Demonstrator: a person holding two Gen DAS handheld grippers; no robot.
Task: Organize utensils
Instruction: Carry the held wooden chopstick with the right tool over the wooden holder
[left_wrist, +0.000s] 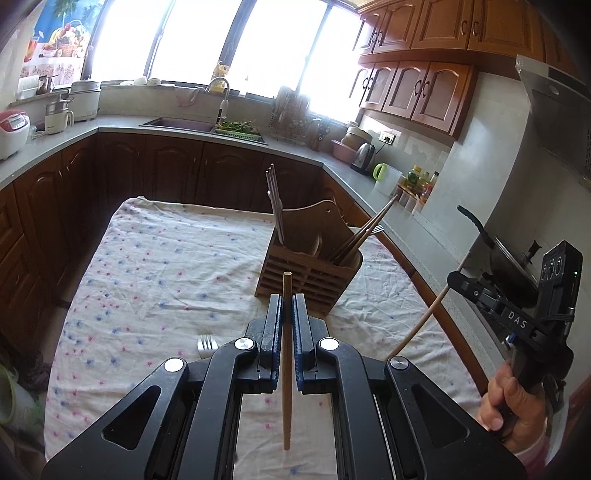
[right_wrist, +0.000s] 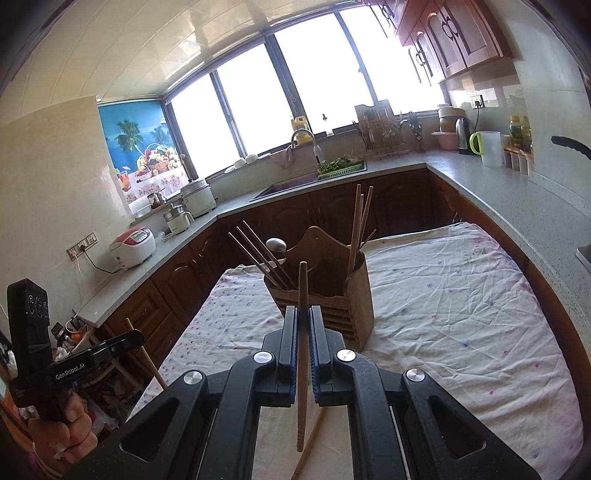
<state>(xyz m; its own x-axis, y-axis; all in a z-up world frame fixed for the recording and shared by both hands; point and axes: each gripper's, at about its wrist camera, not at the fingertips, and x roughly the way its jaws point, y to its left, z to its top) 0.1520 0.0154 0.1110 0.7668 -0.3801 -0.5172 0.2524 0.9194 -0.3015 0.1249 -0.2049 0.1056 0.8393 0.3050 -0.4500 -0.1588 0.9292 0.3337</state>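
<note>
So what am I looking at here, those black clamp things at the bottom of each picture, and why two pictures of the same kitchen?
There is no robot here. A person holds a two-finger gripper in each hand, and each gripper carries a wide-angle camera looking along its fingers.

One picture comes from the left gripper, the other from the right gripper. Each is shut on a wooden chopstick.

Each camera also catches the other gripper off to the side.

Ahead, on the floral cloth, stands a wooden utensil holder with chopsticks already inside. A fork lies on the cloth, and another loose chopstick lies beneath the right gripper.
</note>
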